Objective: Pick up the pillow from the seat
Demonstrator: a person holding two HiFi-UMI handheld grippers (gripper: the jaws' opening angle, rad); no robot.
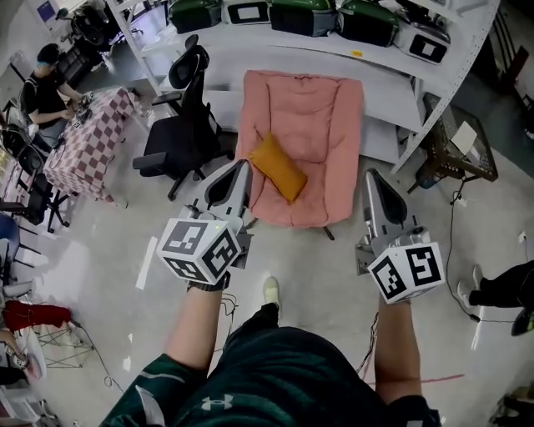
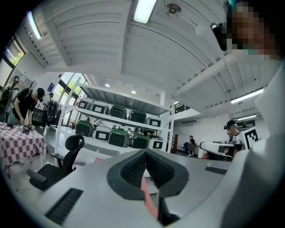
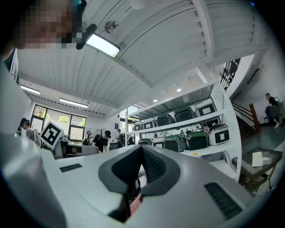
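An orange pillow [image 1: 278, 167] lies tilted on the pink cushioned seat [image 1: 321, 125], which stands ahead of me against a white shelf. My left gripper [image 1: 244, 165] is held low in front of the seat's left front corner, its tip just short of the pillow, jaws shut and empty. My right gripper [image 1: 372, 173] is held off the seat's right edge, also shut with nothing in it. In the left gripper view the pads [image 2: 133, 168] meet at the tip [image 2: 145, 151], with a sliver of pink below. In the right gripper view the jaws [image 3: 142, 148] likewise close together.
A black office chair [image 1: 179, 125] stands left of the seat. Further left is a checkered table [image 1: 88, 142] with a seated person [image 1: 46, 83]. White shelving [image 1: 359, 54] holds several green cases [image 1: 300, 15]. A wire cart [image 1: 459, 150] and someone's legs [image 1: 501, 288] are at right.
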